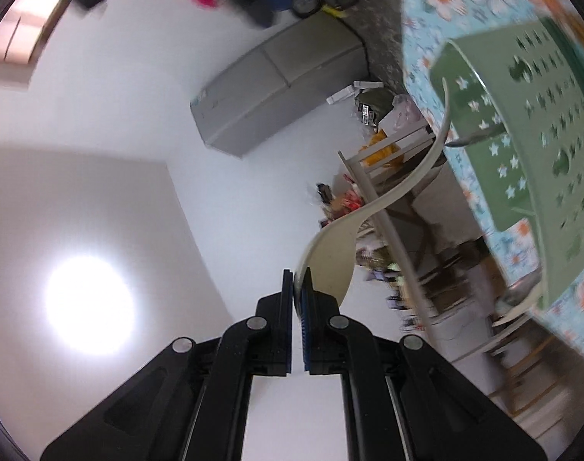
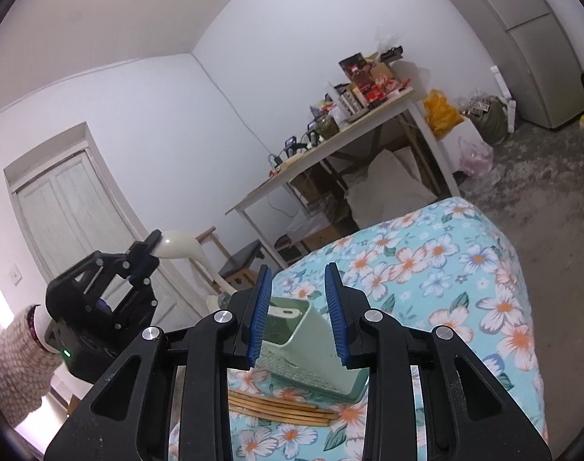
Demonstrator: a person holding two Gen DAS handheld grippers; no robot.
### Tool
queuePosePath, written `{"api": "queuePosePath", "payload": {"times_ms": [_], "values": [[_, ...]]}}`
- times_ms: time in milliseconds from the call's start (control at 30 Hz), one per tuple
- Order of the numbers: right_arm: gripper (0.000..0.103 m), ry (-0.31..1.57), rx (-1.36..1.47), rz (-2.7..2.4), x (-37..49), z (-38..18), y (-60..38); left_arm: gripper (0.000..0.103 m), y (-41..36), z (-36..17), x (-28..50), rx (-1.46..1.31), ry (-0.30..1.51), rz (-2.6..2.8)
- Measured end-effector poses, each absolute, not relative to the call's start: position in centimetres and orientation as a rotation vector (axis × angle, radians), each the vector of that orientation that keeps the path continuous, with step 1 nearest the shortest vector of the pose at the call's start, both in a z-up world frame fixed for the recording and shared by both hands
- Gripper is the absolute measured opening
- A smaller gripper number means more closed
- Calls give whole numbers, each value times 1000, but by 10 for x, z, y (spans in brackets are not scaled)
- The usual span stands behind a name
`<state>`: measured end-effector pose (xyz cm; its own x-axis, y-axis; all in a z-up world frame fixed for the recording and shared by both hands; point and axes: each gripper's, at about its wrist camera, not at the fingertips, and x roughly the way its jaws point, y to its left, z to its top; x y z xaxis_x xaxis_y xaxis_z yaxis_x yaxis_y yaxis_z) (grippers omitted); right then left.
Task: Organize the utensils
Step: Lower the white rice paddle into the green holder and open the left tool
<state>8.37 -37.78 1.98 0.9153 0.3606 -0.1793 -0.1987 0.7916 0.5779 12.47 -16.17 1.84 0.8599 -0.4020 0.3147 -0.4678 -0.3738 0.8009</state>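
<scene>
- Left tongs [image 2: 145, 255]: at the far left in the right wrist view, clamped tight on the bowl end of a cream ladle [image 2: 178, 246]. In the left wrist view the same tongs [image 1: 296, 288] pinch the ladle [image 1: 388, 199] at its wide end. Its long curved handle sweeps away from the pads, with the thin tip just at the rim of the green utensil holder [image 1: 538, 123].
- The ladle's long axis runs from the left tongs toward the holder's open top, so I judge this hand to be much the nearer one for the drop-in. The move depends on getting the handle tip inside the rim.
- Right tongs [image 2: 297, 309]: part open and holding nothing. The green utensil holder [image 2: 311, 349] shows in the gap beyond the pads, but I cannot tell whether they touch it.
- Wooden chopsticks [image 2: 280, 409]: a bundle lying flat on the floral-covered desk [image 2: 465, 288], just beside the holder's base and below the right tongs.
</scene>
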Motion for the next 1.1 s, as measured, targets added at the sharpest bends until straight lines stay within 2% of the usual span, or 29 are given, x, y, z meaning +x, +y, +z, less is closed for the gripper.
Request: {"api": "queuePosePath", "payload": {"times_ms": [167,433,633,700,800,900,1100], "values": [[29,262,614,299,74,17,-389,4,-158,11,138,2170,-739,116],[29,247,656,295,65,10,-404,4,-171,-6,130,2240,-757,26],[30,238,681,292,59,10,-410,11,-179,-12,129,2250,-742,1],[31,239,683,291,59,10,-411,27,-179,-10,130,2243,-744,2],[31,243,683,295,59,10,-411,45,-176,-10,127,2242,-750,-14],[32,241,687,298,59,11,-411,55,-171,-12,125,2247,-748,-26],[32,257,690,293,63,11,-412,65,-171,-13,118,2204,-723,-61]]}}
